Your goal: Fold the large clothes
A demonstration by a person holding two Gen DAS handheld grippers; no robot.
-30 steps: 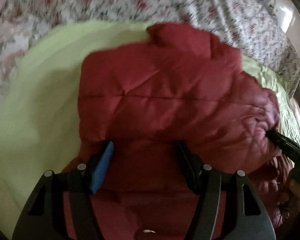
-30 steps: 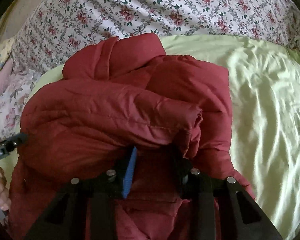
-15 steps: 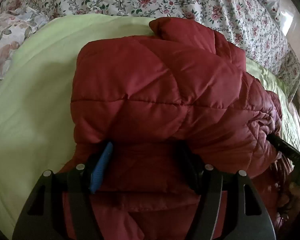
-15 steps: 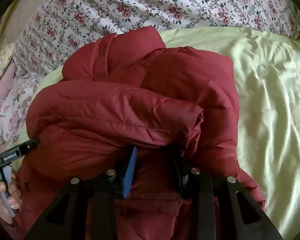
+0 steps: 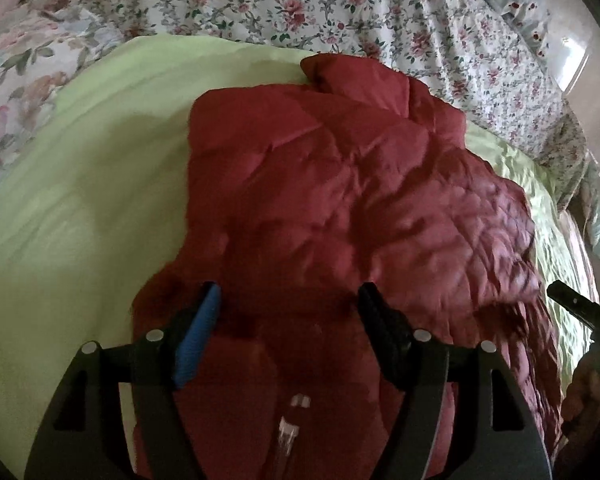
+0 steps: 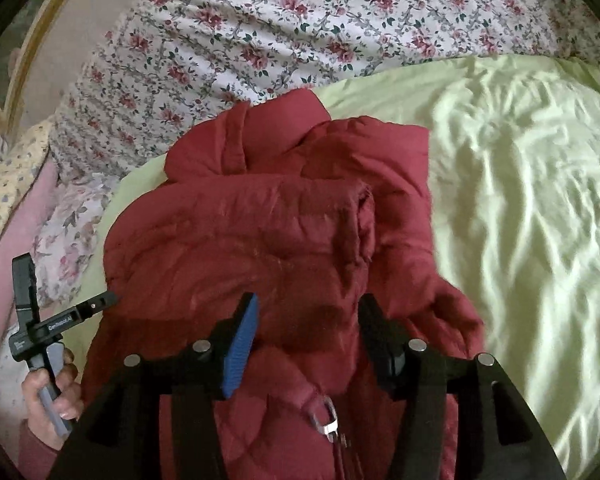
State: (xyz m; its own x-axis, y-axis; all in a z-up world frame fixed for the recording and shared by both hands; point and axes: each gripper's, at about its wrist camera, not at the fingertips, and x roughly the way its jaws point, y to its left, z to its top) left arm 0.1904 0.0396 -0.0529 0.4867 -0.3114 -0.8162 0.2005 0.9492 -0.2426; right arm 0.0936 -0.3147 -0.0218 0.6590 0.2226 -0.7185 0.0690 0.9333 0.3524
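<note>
a: item one, red quilted jacket (image 5: 340, 208), lying part-folded on the pale green sheet (image 5: 80, 200), collar end toward the floral bedspread (image 5: 340, 8). a sleeve (image 6: 260, 216) is laid across the body.

b: handling notes?

a: puffy, soft, likely light for its bulk; shell looks smooth and probably slippery, so folds may spring open. best taken at seams or hem edges, pinching through shell and padding together, not on the fat middle.

b: tongs?

a: left gripper (image 5: 288, 312), jaws spread wide, jacket fabric between and beneath the fingers, nothing pinched. right gripper (image 6: 306, 316), likewise parted, over the near end of the jacket by the zipper pull (image 6: 328, 420); no hold on cloth that i can see. each shows at the edge of the other's view, well apart.

b: edges and room?

a: jacket's left edge is straight, with wide bare sheet beside it; broad rumpled sheet on the right too. far side is tighter: collar almost meets the bedspread. near end runs under the grippers, out of view. judgement: room to either side for another fold.
</note>
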